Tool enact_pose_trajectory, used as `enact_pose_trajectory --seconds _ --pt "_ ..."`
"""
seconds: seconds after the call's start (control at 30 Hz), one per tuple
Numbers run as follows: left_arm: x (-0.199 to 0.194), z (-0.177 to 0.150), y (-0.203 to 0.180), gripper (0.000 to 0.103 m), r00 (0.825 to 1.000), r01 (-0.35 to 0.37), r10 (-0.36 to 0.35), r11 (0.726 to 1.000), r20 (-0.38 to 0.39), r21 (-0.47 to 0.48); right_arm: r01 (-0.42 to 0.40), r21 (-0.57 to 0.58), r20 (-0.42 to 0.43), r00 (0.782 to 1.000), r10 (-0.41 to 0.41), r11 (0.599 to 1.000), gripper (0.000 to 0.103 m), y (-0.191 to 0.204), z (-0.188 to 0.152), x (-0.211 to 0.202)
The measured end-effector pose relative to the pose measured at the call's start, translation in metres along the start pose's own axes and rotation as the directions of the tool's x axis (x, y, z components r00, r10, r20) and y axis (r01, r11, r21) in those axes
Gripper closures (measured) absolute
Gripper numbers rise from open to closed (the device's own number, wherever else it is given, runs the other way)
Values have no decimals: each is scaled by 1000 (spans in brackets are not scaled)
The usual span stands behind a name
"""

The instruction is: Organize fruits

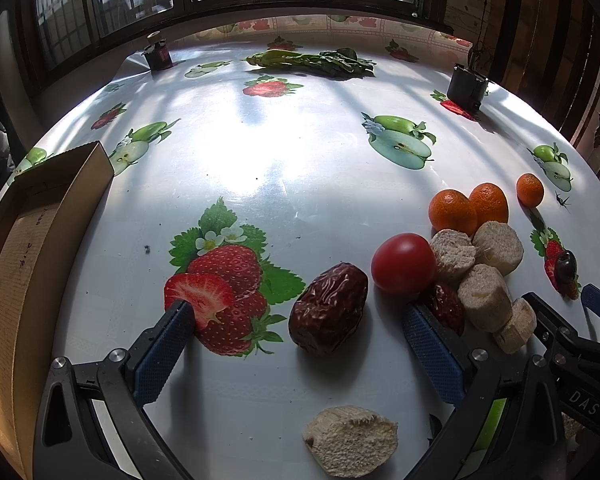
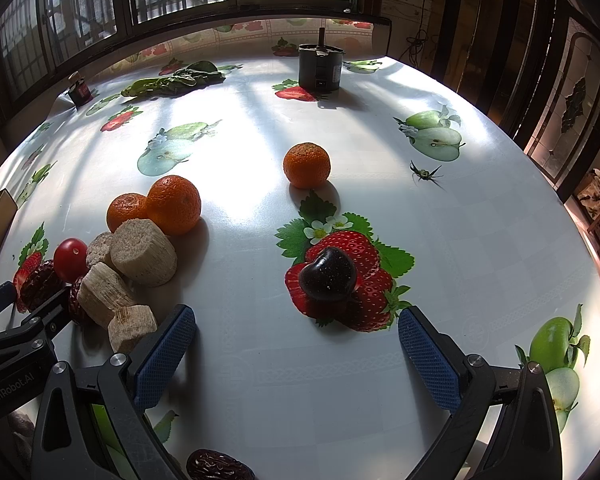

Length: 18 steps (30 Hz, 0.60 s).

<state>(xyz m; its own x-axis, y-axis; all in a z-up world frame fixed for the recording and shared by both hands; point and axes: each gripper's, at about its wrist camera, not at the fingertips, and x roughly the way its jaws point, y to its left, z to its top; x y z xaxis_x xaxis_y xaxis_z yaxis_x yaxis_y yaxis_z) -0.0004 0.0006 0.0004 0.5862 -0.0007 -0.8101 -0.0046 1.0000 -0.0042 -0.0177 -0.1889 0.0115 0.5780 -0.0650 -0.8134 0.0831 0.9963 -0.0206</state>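
My left gripper [image 1: 296,312] is open and low over the table, with a wrinkled red date [image 1: 328,308] lying between its blue fingers. A cherry tomato [image 1: 403,263], a second date [image 1: 446,306], several pale sugarcane chunks [image 1: 484,298] and two tangerines [image 1: 452,211] cluster to its right. A cut chunk [image 1: 350,440] lies near the camera. My right gripper [image 2: 296,320] is open, and a dark cherry [image 2: 328,274] sits just ahead of its fingertips. A lone tangerine [image 2: 307,165] lies beyond. The same cluster [image 2: 142,252] sits left.
An open cardboard box [image 1: 40,216] stands at the table's left edge. Leafy greens [image 1: 312,62], a small red jar [image 1: 158,54] and a black device [image 2: 320,66] sit at the far side by the window. Another date [image 2: 218,466] lies at the near edge.
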Motion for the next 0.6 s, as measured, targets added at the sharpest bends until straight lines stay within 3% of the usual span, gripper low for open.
enact_pose_trajectory --seconds 0.6 --pt "3 4 -1 0 998 29 -27 999 -52 46 8 20 -56 998 -7 1000 1 -1 1 0"
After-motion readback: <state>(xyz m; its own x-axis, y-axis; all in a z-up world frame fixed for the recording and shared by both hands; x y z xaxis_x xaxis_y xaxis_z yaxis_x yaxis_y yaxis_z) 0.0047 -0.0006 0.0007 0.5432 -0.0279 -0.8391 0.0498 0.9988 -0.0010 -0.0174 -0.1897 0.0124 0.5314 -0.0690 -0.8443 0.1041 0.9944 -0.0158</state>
